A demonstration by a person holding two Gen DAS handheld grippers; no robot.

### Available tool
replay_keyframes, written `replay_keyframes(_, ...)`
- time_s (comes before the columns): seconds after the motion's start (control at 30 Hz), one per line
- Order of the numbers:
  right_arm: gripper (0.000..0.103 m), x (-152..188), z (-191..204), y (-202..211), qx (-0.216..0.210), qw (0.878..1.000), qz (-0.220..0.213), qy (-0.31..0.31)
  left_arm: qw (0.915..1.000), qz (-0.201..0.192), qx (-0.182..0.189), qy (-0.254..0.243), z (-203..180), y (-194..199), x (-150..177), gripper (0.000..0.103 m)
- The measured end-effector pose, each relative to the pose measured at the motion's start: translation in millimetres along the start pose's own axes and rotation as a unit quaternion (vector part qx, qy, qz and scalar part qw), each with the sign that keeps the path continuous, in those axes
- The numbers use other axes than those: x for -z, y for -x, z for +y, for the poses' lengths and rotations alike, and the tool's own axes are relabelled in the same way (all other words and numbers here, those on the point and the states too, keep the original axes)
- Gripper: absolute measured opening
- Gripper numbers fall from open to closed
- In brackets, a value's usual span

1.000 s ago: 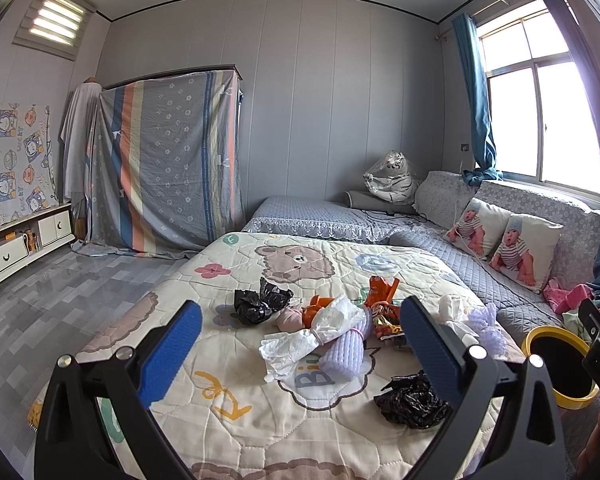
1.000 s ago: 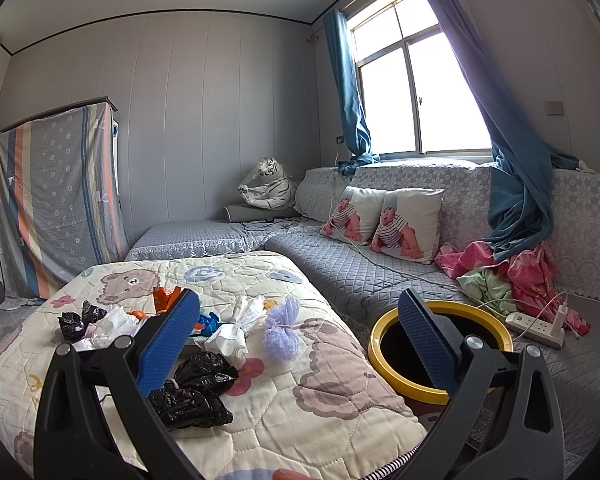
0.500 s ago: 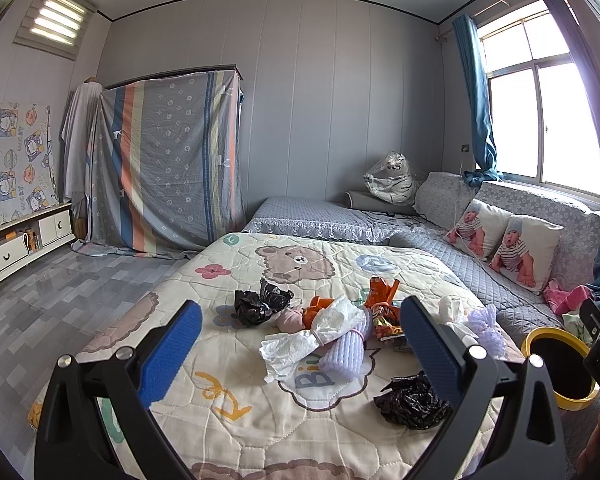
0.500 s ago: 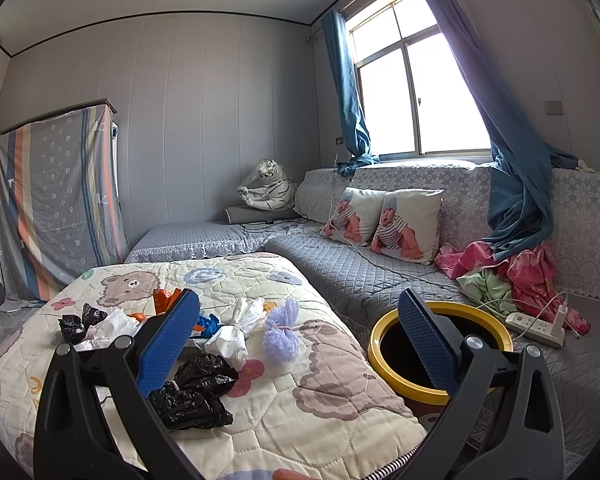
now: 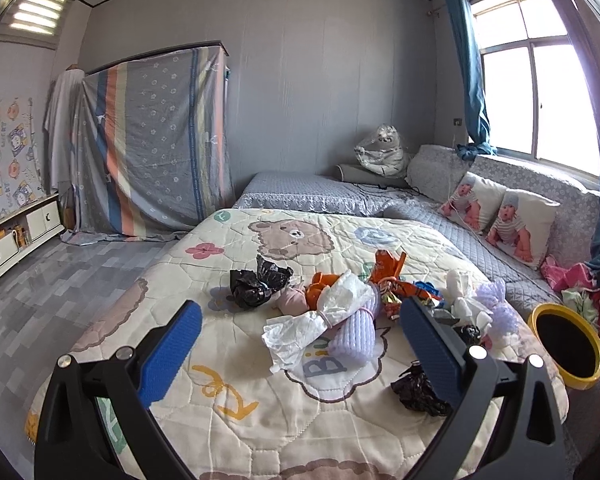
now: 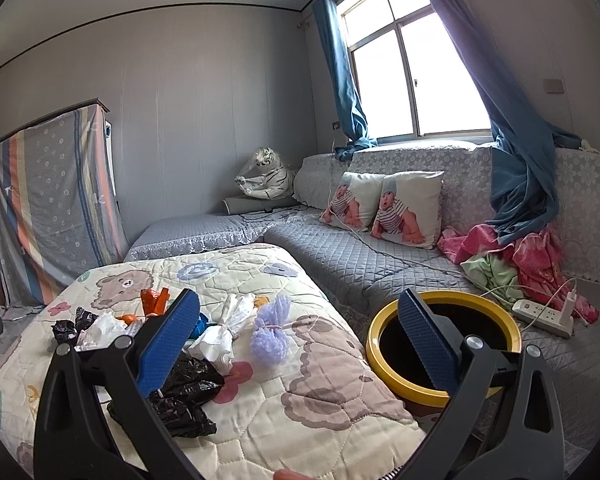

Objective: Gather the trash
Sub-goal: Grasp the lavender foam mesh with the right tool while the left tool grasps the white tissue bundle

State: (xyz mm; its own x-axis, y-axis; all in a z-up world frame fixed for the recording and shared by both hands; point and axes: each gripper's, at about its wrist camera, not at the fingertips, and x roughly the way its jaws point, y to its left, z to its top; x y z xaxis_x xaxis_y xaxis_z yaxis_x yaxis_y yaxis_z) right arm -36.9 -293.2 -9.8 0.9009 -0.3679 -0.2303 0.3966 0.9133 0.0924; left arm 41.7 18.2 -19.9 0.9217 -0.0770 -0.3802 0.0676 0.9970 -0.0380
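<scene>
Trash lies scattered on a cartoon-print quilt (image 5: 260, 408): a black bag (image 5: 258, 284), a white wrapper tied to a purple roll (image 5: 352, 330), orange wrappers (image 5: 388, 268), a purple puff (image 6: 270, 326), a white bundle (image 6: 224, 334) and a black bag (image 6: 184, 396). A yellow-rimmed bin (image 6: 444, 344) stands right of the quilt; it also shows in the left wrist view (image 5: 568, 344). My left gripper (image 5: 296, 352) is open and empty above the quilt. My right gripper (image 6: 296, 344) is open and empty between the trash and the bin.
A grey quilted sofa (image 6: 380, 264) with two baby-print cushions (image 6: 384, 208) runs along the window wall. Pink and green cloth (image 6: 512, 260) and a power strip (image 6: 544, 316) lie beside the bin. A covered wardrobe (image 5: 152, 160) and grey floor (image 5: 40, 292) are at left.
</scene>
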Motion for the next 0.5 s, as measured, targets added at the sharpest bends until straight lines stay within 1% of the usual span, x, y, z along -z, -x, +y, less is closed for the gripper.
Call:
replay_keyframes(0.03, 0.095, -1, -4, -4, -0.004, 1.000, 0.003, -0.004, 0.9998, 0.013, 0.014, -0.007, 2, -6, 1, 0.096)
replay_keyframes(0.1, 0.095, -2, -10, -18, -0.019, 1.000, 0.014, -0.010, 0.9974, 0.047, 0.053, -0.017, 7, -22, 5, 0.096)
replay_keyframes(0.13, 0.095, -3, -14, -26, -0.033, 0.999, 0.025, -0.016, 0.9954, 0.063, 0.069, -0.022, 8, -30, 7, 0.096)
replay_keyframes(0.23, 0.095, 0, -22, -52, -0.076, 0.994, 0.068, -0.034, 0.9839, 0.119, 0.131, -0.024, 15, -55, 17, 0.096)
replay_keyframes(0.3, 0.095, 3, -23, -67, -0.097, 0.991, 0.085, -0.035, 0.9797, 0.138, 0.143, -0.024, 17, -69, 24, 0.096)
replay_keyframes(0.4, 0.095, 10, -15, -90, -0.099, 0.989, 0.109, -0.017, 0.9724, 0.165, 0.158, -0.044, 14, -88, 30, 0.096)
replay_keyframes(0.5, 0.095, 17, -7, -113, -0.116, 0.984, 0.136, -0.005, 0.9688, 0.185, 0.158, -0.048, 17, -110, 31, 0.096)
